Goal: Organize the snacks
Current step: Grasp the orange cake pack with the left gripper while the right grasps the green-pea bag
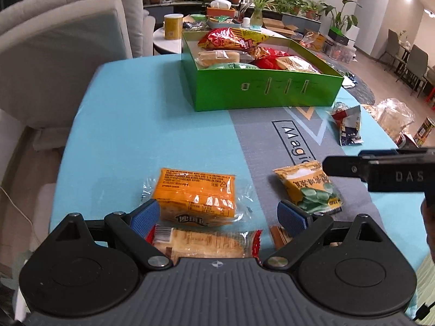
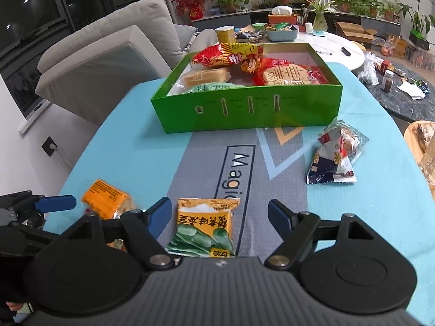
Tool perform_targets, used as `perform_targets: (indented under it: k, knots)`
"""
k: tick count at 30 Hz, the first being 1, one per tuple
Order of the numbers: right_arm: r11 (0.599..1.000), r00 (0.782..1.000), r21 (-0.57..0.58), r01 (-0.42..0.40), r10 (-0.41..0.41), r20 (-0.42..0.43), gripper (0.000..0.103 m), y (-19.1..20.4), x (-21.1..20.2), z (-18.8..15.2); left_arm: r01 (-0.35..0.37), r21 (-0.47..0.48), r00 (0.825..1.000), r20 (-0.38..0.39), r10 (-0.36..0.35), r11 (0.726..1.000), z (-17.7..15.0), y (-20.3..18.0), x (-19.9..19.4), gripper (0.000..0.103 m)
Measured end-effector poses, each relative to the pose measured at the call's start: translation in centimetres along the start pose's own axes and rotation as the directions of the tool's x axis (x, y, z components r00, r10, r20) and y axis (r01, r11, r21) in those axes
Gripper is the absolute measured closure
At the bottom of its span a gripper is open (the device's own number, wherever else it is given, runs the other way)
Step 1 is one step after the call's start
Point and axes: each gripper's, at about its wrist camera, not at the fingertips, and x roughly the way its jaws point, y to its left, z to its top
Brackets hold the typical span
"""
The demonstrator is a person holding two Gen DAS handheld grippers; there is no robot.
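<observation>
A green box (image 1: pixel 263 89) (image 2: pixel 244 108) holding several snack packs stands at the far side of the blue table. My left gripper (image 1: pixel 218 216) is open, its fingers either side of an orange snack pack (image 1: pixel 195 195) (image 2: pixel 107 198). A pale bread pack with red ends (image 1: pixel 204 244) lies just under it. My right gripper (image 2: pixel 220 217) is open over a yellow bean pack (image 2: pixel 205 228) (image 1: pixel 310 184); it shows as a black bar in the left wrist view (image 1: pixel 380 168). A blue-white triangular pack (image 1: pixel 349 127) (image 2: pixel 334 157) lies right of the box.
A grey sofa (image 1: pixel 62 54) stands left of the table. A round white side table (image 2: pixel 326 46) with a yellow can (image 1: pixel 172 25), a tray and plants sits behind the box. Bags and jars lie on the floor at the right (image 2: pixel 388 78).
</observation>
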Motion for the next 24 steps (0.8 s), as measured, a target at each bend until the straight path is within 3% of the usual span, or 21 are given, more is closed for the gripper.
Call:
perform_targets:
  k: [10, 18, 24]
  knots:
    - [1.0, 1.0, 0.022, 0.003, -0.003, -0.024, 0.04, -1.0, 1.1, -0.1, 0.038, -0.031, 0.999, 0.0, -0.038, 0.999, 2.3, 0.5, 1.9, 0.01]
    - [1.0, 0.999, 0.021, 0.009, -0.008, -0.033, 0.04, -1.3, 1.2, -0.2, -0.051, 0.009, 0.998, 0.03, 0.051, 0.999, 2.7, -0.1, 2.1, 0.01]
    - [1.0, 0.999, -0.026, -0.008, 0.007, -0.047, 0.04, 0.1, 1.7, -0.6, -0.074, -0.018, 0.997, -0.009, 0.073, 0.997, 2.9, 0.0, 3.0, 0.011]
